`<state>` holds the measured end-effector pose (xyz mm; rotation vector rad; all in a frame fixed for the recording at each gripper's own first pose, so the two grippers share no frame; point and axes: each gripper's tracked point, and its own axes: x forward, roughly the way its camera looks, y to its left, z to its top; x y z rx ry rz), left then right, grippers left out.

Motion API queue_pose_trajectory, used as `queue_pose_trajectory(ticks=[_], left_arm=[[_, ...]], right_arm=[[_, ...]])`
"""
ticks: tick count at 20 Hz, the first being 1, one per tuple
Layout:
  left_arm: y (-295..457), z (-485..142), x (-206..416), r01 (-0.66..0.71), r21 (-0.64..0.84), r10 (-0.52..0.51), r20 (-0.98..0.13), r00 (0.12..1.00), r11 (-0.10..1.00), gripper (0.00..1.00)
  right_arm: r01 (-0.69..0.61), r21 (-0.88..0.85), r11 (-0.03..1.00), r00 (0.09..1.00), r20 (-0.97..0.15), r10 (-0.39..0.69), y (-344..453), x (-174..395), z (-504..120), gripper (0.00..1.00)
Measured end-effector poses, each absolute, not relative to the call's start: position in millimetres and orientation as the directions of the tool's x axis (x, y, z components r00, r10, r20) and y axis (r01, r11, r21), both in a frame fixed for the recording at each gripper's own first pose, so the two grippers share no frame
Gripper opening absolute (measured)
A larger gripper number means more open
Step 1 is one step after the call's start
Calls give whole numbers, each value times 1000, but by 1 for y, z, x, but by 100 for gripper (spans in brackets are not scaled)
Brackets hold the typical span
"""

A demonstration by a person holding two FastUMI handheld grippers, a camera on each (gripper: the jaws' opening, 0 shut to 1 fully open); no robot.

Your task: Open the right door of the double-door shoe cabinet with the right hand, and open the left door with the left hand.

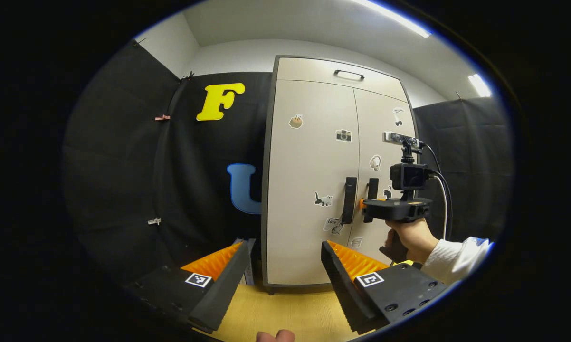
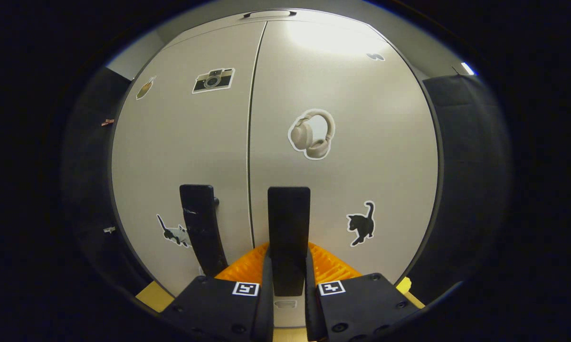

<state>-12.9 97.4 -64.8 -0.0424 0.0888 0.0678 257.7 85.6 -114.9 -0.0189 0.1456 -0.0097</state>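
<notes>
- Standing shut straight ahead of both tongs, the shoe cabinet (image 1: 314,190) keeps its left door (image 1: 309,180) and right door (image 2: 342,156) flush.
- The right door's handle (image 2: 288,228) sits between the right gripper (image 2: 288,280) fingers, which are clamped on its sides.
- The left door's handle (image 1: 348,200) hangs just beside it, well ahead of the left gripper (image 1: 280,266), whose fingers are spread wide with nothing between them.
- A hand (image 1: 411,237) holds the right gripper at the cabinet.
- Stickers dot both doors; a wooden floor (image 1: 285,313) lies below the left gripper.

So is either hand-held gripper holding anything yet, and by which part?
The right hand-held gripper clamps the right door's handle near its lower end. The left hand-held gripper is open, holding nothing.
</notes>
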Motion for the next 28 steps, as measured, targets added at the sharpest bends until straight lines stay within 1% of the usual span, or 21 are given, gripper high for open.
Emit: queue_pose_trajectory(ticks=[1,2,3,6,7,10,16,28], left_arm=[[101,-65,-15,-78,-40,74,-91,993,996,95],[103,-66,-17,-86,-40,82,-93,992,995,95],[106,-66,-19,-95,-39,91,-93,992,995,95],[114,-66,-24,-117,-34,113,-93,989,993,95],[116,-65,-25,-124,-33,120,-92,988,992,95],[117,-67,-28,-137,-30,134,-96,986,990,95],[107,-62,-32,-138,-9,137,-84,987,990,95],[81,-60,-35,-159,-12,157,-96,983,987,95]], right_arm=[[6,-32,999,990,-137,-11,87,263,-116,24],[5,-44,999,991,-134,-10,86,262,-115,24],[9,-34,999,990,-137,-14,86,261,-115,17],[11,-9,1000,991,-135,-13,85,258,-114,17],[5,0,1000,992,-125,-5,85,255,-112,12],[-25,44,999,991,-129,31,83,245,-110,12],[-88,55,995,989,-117,94,79,232,-105,12],[-133,94,987,985,-93,142,72,223,-101,12]])
